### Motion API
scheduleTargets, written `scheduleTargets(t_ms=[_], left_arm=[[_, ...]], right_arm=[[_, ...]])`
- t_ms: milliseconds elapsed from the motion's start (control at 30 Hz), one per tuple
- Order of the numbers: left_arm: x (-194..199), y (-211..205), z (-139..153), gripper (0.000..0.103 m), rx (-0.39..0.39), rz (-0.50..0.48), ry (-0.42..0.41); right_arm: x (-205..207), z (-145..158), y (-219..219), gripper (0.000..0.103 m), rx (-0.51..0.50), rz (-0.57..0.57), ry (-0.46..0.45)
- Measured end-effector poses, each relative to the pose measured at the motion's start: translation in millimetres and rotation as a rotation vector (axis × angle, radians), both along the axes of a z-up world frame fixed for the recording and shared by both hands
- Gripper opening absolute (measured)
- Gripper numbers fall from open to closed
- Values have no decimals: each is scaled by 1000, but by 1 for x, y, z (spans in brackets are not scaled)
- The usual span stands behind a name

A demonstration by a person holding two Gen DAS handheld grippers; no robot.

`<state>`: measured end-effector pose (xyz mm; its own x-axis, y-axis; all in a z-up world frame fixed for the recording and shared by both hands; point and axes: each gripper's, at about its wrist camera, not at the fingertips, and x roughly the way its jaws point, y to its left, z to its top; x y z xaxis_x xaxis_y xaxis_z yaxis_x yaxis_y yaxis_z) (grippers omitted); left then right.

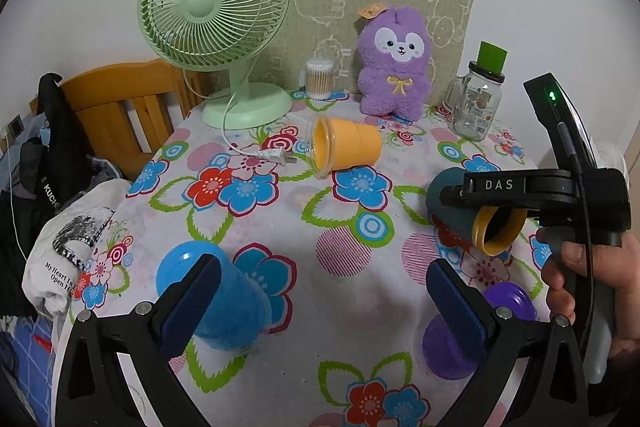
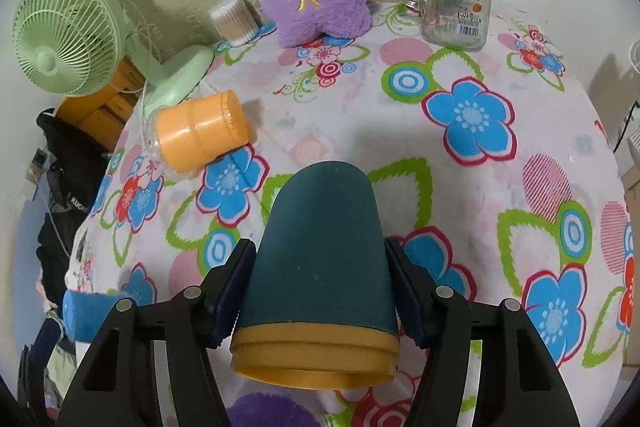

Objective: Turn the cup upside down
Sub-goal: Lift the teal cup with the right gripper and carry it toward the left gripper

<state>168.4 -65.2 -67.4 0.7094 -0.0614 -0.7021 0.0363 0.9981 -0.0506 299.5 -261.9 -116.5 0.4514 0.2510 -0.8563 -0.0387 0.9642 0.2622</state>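
Note:
My right gripper (image 2: 320, 291) is shut on a dark teal cup (image 2: 320, 247) with a yellow rim. The cup is tilted, base pointing away and rim toward the camera, above the floral tablecloth. In the left wrist view the same cup (image 1: 452, 203) shows at the right in the right gripper (image 1: 472, 195), rim down and toward me. My left gripper (image 1: 324, 291) is open and empty; a blue cup (image 1: 228, 307) lies by its left finger and a purple cup (image 1: 452, 347) by its right finger. An orange cup (image 1: 344, 147) lies on its side mid-table.
A green fan (image 1: 216, 27), a cotton swab jar (image 1: 319, 79), a purple plush (image 1: 394, 63) and a glass jar (image 1: 478, 103) with a green cap stand along the back. The fan's cord and plug (image 1: 276, 157) lie near the orange cup. Clothes and a wooden chair (image 1: 120, 103) are at the left.

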Motion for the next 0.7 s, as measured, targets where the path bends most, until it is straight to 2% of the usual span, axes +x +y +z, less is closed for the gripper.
scheduleTargets(t_ms=[167,333,700], left_arm=[[-7,4,2,103,-7,5,0],[-14,7,5,103,-13,9,-2],[-42,15,18,103,-49,11,-16]], right_arm=[[-13,7,-2,66,23,12,-19],[-34,30,0,66,37,27,-81],[-115,88,29,66,-2,127,-245]])
